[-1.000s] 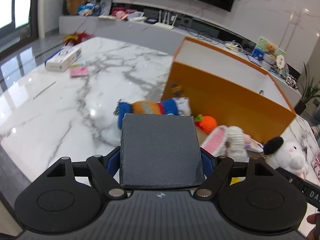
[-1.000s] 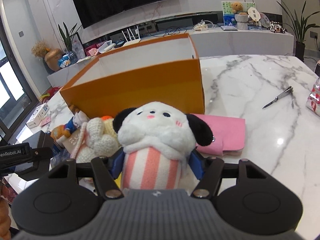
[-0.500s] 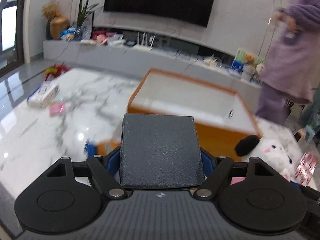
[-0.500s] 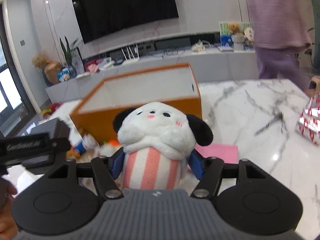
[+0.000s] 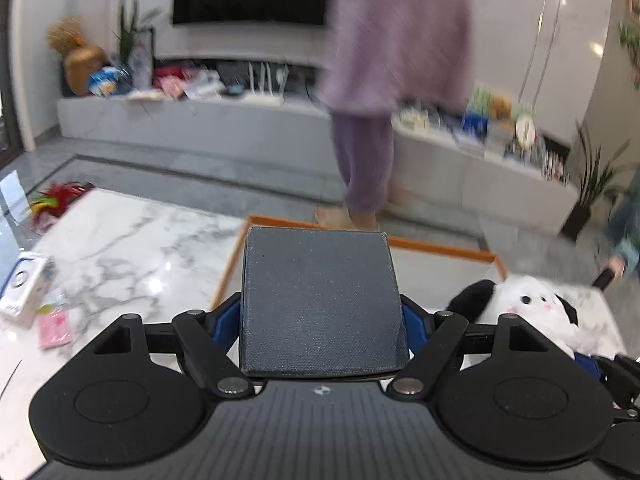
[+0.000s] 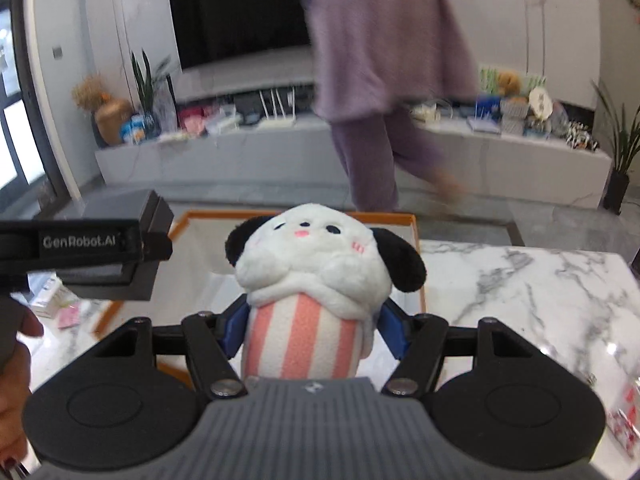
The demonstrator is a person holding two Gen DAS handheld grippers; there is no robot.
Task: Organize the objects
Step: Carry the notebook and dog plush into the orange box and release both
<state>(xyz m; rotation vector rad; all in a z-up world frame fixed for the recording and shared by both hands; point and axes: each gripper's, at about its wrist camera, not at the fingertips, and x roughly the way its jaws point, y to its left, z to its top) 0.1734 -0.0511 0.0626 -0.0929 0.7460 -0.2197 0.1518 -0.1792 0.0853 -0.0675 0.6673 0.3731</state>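
Left wrist view: jaws pinched on a dark grey box (image 5: 320, 300), carried directly above the near-left part of the orange storage box (image 5: 440, 249), open tray ahead and below on the marble counter (image 5: 132, 248).

Right wrist view: jaws pinched on an upright plush dog (image 6: 308, 292), likewise over the tray's near edge, right of the grey box; equally near.

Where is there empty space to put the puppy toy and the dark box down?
The white floor inside the orange-rimmed box looks bare. The marble tabletop right of it is open up to a red-and-white packet. The left end is busier: a white carton and a pink packet.
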